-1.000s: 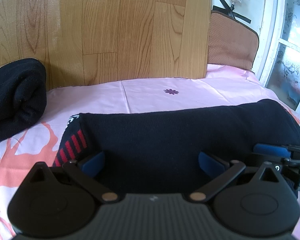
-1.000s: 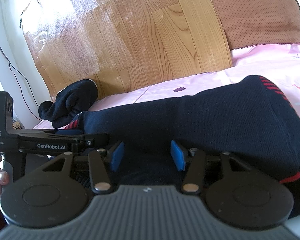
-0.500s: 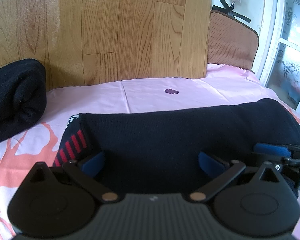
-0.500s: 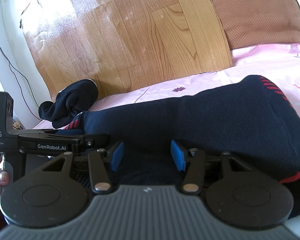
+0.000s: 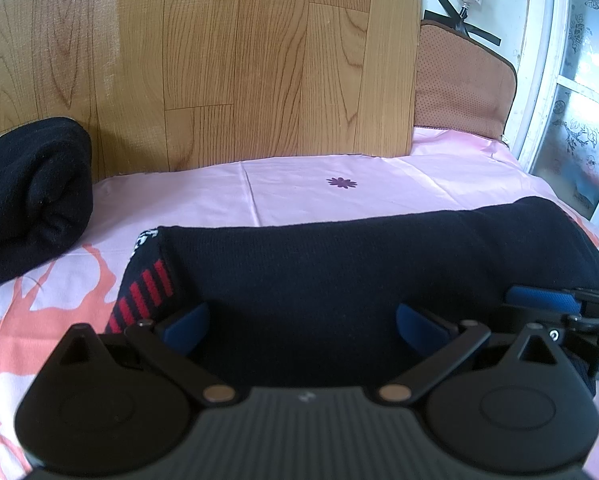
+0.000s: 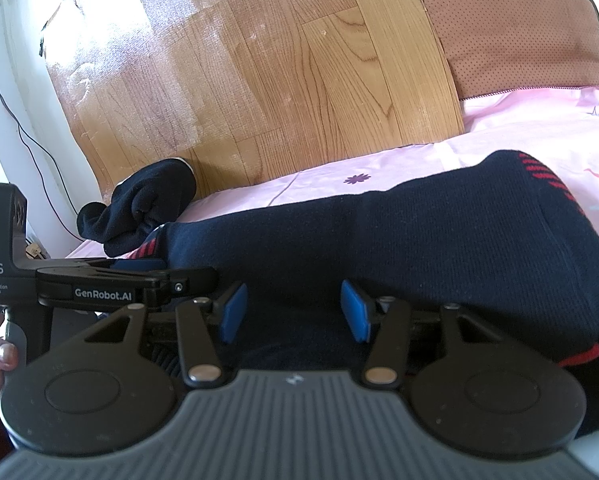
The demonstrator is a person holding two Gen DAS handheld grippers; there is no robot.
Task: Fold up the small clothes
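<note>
Navy sock (image 5: pixel 339 264) lying crosswise, left-right

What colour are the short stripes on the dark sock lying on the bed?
Red, on the navy sock; the stripes show best in the left wrist view.

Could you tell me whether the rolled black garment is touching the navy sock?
No, the rolled black garment lies apart from the navy sock.

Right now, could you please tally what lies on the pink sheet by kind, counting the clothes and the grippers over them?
Flat navy sock with red stripes: 1
Rolled black bundle: 1
Grippers: 2, left gripper and right gripper
Total: 4
</note>
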